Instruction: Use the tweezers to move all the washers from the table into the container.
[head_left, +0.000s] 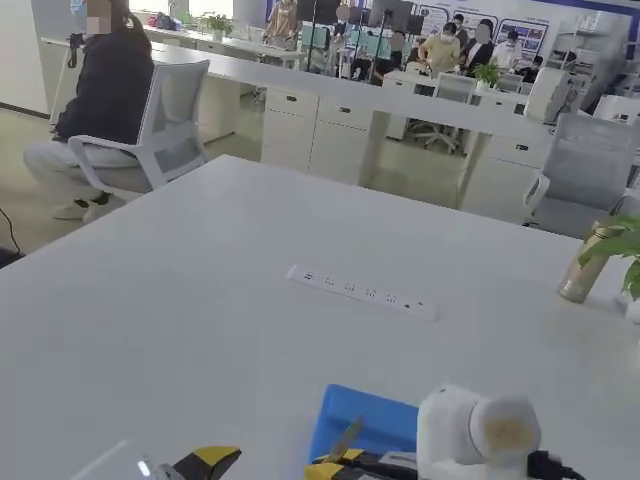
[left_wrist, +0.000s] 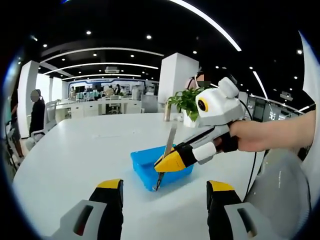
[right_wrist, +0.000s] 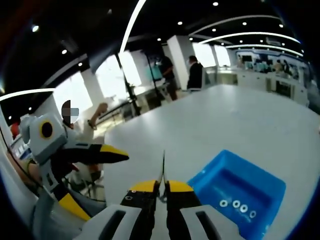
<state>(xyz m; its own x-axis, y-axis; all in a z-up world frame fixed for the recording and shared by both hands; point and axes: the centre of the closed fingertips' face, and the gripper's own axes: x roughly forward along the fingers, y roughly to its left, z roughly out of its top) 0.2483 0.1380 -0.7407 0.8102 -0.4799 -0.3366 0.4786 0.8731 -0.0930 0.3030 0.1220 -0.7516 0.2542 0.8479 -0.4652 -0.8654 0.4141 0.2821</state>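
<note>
A blue container (right_wrist: 237, 192) sits on the white table (head_left: 200, 300) with several small washers (right_wrist: 237, 206) lying in it. My right gripper (right_wrist: 161, 189) is shut on thin metal tweezers (right_wrist: 163, 170), whose tips point ahead just left of the container. In the left gripper view the right gripper (left_wrist: 170, 162) reaches in from the right, and the tweezers (left_wrist: 165, 155) slant down at the container's (left_wrist: 145, 167) front edge. My left gripper (left_wrist: 165, 192) is open and holds nothing, a short way in front of the container. In the head view the container (head_left: 365, 415) lies at the bottom edge.
A white power strip (head_left: 362, 291) lies across the middle of the table. A bronze bottle (head_left: 585, 262) and a potted plant (head_left: 620, 250) stand at the right edge. A person sits on a white chair (head_left: 170, 130) beyond the table's far left side.
</note>
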